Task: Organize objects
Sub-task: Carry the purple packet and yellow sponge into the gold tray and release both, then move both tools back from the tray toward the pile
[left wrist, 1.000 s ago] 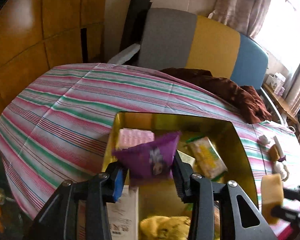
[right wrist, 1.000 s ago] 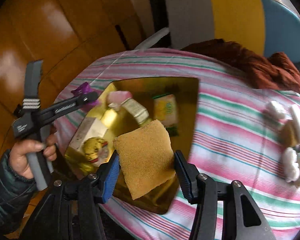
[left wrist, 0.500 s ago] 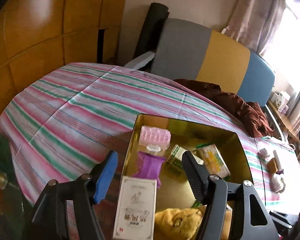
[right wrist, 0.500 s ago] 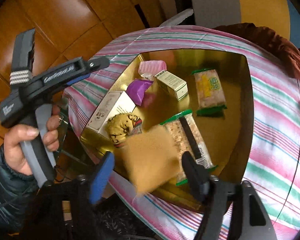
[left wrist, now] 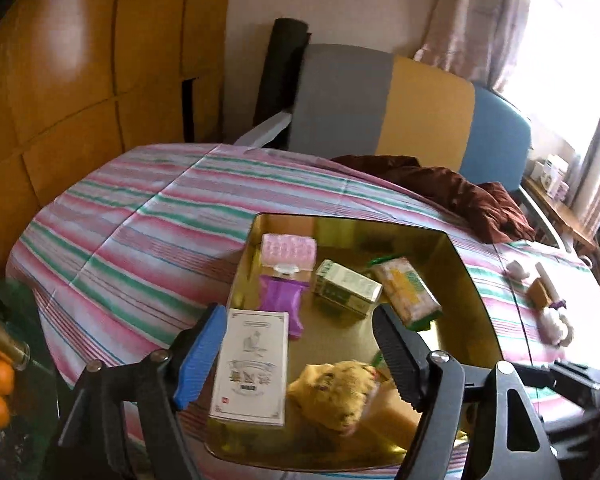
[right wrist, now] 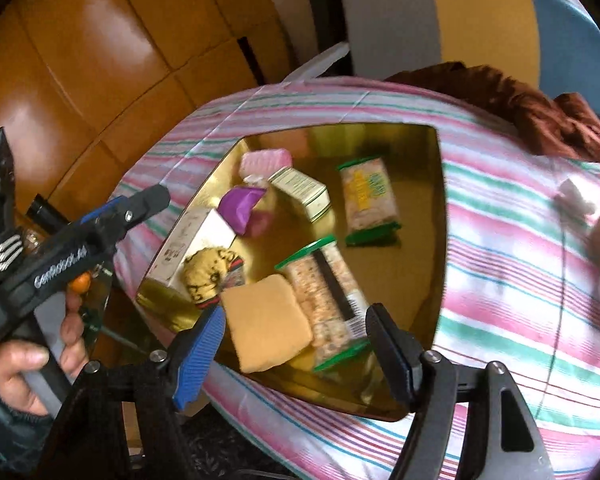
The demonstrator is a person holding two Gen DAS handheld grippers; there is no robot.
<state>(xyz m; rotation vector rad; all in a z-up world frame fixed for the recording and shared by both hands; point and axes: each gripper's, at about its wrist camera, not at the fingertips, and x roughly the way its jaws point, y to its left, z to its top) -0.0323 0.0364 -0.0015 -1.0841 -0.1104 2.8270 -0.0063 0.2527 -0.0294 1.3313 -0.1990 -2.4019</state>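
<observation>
A shiny gold rectangular tray (right wrist: 428,280) sits on a pink-and-green striped tablecloth (right wrist: 500,320). Inside the tray, a flat tan square sponge (right wrist: 266,322) lies at the near edge, touching a green-ended clear cracker packet (right wrist: 324,292). The right gripper (right wrist: 294,350) stands wide over the tray's near edge, gripping nothing.

- The gold tray (right wrist: 428,208) is glossy, mirror-like metal.
- Striped cloth (left wrist: 148,216), matt and creased, covers the tabletop.
- The wood wall panels (left wrist: 60,80) are polished and shiny.
- The tan sponge (right wrist: 266,322) looks rough and porous.
- The white box (left wrist: 252,364) is smooth card.
- The cracker packets (right wrist: 370,194) are shiny plastic film.
</observation>
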